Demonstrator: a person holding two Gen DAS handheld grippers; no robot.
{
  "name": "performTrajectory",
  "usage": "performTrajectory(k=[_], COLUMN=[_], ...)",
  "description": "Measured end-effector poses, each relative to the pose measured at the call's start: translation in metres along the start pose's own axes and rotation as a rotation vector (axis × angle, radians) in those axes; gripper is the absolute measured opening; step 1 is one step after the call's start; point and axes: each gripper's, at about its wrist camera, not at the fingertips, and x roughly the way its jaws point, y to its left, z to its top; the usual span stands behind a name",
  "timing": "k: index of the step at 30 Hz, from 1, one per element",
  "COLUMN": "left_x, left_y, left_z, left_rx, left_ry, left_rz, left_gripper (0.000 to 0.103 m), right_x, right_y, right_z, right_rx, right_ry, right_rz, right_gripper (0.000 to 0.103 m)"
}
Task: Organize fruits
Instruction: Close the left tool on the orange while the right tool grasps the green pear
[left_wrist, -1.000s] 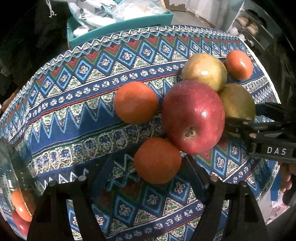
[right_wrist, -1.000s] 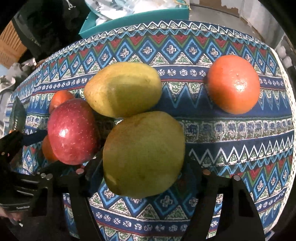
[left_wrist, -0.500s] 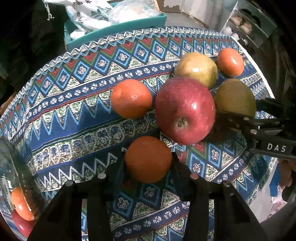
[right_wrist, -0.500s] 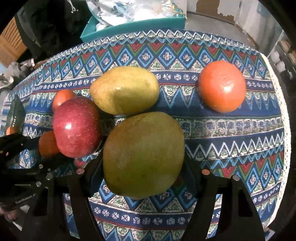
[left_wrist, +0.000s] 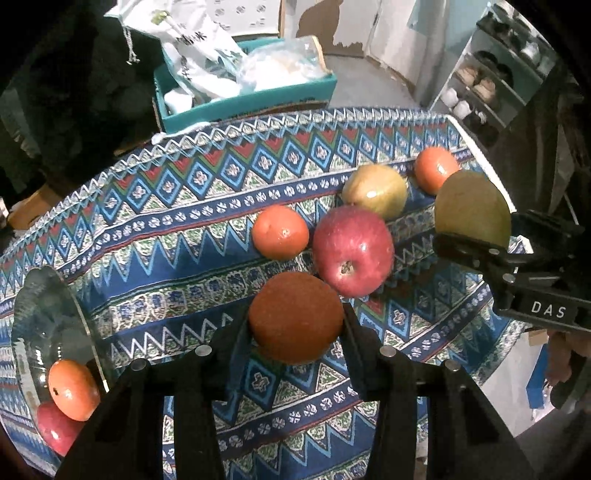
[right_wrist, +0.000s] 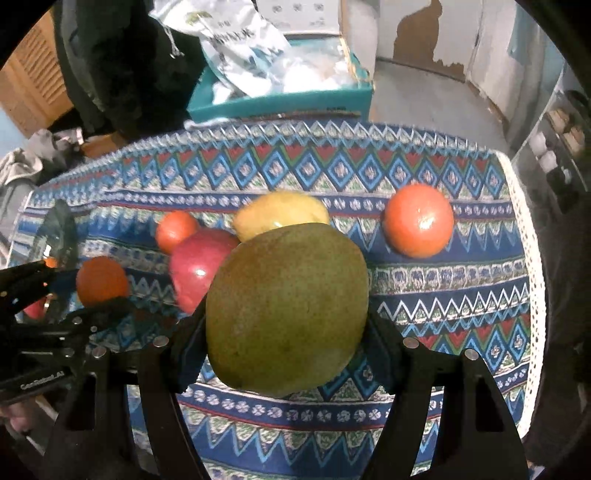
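a: the left hand-held gripper (left_wrist: 295, 328) was pinching an orange (left_wrist: 294, 317) at its widest part, low centre of the left view. it looked clear of the tabletop (left_wrist: 177, 221), probably so it could be carried to the glass bowl (left_wrist: 51, 325) at lower left.

b: and the right hand-held gripper (right_wrist: 286, 328)?

a: clamped on a green pear (right_wrist: 287, 308), a finger on each flank, centre of the right view. lifted too, i judged; it hid part of the fruit behind it.

b: what remained on the cloth?

a: a red apple (left_wrist: 352, 249), a second orange (left_wrist: 280, 232), a yellow pear (left_wrist: 375, 190) and a third orange (left_wrist: 436, 173), clustered right of centre in the left view. the bowl held an orange fruit (left_wrist: 72, 395) and a red fruit (left_wrist: 55, 430).

b: obstacles?

a: the two hand-held grippers sat near each other with the apple between them. the apple lay just beside the held orange, so a swing might nudge it. a teal box (left_wrist: 251, 99) with bags stood beyond the tabletop's far edge, upper centre, out of the path.
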Motion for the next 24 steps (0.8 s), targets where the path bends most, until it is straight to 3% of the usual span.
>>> performTrajectory(k=[24], left_x=[-0.089], left_y=[0.018], left_z=[-0.007], left_rx=[-0.032], left_ry=[-0.140], left_rz=[0.009], left_gripper=[0.047], right_x=[-0.072], right_y=[0.058], right_z=[0.019], right_rx=[-0.093], right_ry=[-0.145], right_rz=[0.089], right_gripper=[0.072])
